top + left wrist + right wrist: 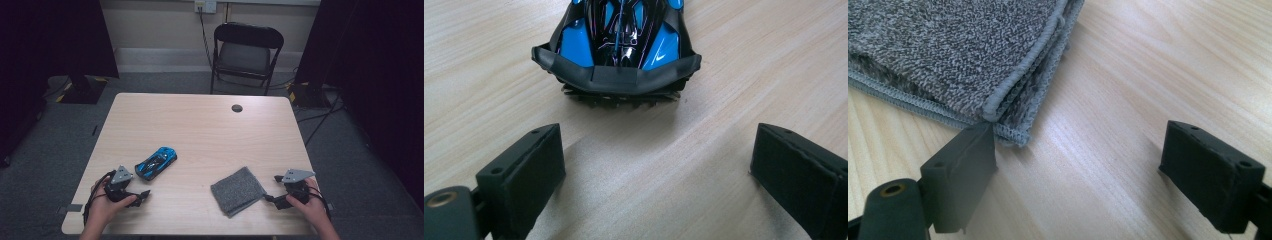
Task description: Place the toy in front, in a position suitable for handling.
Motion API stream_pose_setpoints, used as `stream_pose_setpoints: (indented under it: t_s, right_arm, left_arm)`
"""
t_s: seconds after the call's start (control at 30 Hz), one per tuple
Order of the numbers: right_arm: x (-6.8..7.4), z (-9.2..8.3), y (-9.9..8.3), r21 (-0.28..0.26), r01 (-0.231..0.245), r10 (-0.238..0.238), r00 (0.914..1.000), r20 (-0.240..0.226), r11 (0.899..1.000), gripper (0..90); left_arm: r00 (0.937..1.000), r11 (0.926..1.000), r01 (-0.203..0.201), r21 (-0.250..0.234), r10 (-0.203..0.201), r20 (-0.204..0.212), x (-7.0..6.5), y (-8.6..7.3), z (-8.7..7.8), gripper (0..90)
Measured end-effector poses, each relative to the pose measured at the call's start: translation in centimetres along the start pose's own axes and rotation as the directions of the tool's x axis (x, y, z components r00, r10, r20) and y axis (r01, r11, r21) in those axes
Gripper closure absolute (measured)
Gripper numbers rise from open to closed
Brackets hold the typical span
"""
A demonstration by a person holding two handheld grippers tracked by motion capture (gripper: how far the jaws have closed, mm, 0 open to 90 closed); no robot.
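Note:
A blue and black toy car lies on the wooden table, left of centre. My left gripper rests at the front left, open, just short of the car. In the left gripper view the car's rear sits ahead of the jaws, with bare wood between them. A folded grey cloth lies at the front right. My right gripper stands open beside the cloth's right corner. In the right gripper view the cloth's corner touches the left pad.
A small dark round hole cover sits near the table's far edge. A black folding chair stands beyond the table. Dark curtains hang at both sides, and cables run over the grey carpet at the right.

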State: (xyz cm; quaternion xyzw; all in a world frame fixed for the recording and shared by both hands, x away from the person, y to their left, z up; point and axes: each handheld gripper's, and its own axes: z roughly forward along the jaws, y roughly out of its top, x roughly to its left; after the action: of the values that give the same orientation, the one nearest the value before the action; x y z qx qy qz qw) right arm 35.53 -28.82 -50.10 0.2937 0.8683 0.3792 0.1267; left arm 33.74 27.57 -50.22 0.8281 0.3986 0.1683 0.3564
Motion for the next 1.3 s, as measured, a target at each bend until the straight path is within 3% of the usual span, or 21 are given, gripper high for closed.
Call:
stream_pose_setpoints:
  t_s: [0.33,0.43,0.5,0.63,0.8,0.97,1.13,1.3]
  right_arm:
    - [0.0,0.0,0.0,0.000,0.000,0.000,1.0000,0.000,1.000,13.1]
    - [0.0,0.0,0.0,0.000,0.000,0.000,1.0000,0.000,1.000,13.1]
    - [0.0,0.0,0.0,0.000,-0.001,0.001,1.0000,-0.001,1.000,13.1]
    - [0.0,0.0,0.0,0.001,0.000,0.000,1.0000,-0.004,1.000,13.1]
    - [0.0,0.0,0.0,0.002,0.000,0.000,1.0000,-0.004,1.000,13.1]
    - [0.0,0.0,0.0,0.002,0.001,-0.001,1.0000,-0.005,1.000,13.0]
    - [0.0,0.0,0.0,0.002,0.001,-0.001,1.0000,-0.004,1.000,13.0]
    - [0.0,0.0,0.0,0.002,0.001,-0.001,1.0000,-0.004,1.000,13.0]
  left_arm:
    - [1.0000,1.0000,0.003,0.003,-0.003,0.000,-0.1,0.0,0.0,5.8]
    - [0.9985,0.9985,0.055,-0.004,-0.055,-0.001,0.1,0.0,-0.3,9.7]
    - [0.9985,0.9982,0.045,0.040,-0.043,-0.034,0.1,0.4,-0.6,17.8]
    - [0.9993,0.9959,0.035,0.084,-0.034,-0.018,-0.1,0.7,-0.8,15.8]
    - [0.9990,0.9969,0.044,0.065,-0.044,-0.011,-0.1,1.2,-1.2,16.2]
    - [0.9997,0.9979,0.025,0.060,-0.025,-0.001,0.1,2.0,-1.9,16.4]
    - [0.9985,0.9974,0.053,0.049,-0.054,0.011,0.4,2.7,-2.2,16.5]
    - [0.9984,0.9979,0.054,0.036,-0.054,0.014,0.8,4.0,-2.7,16.6]
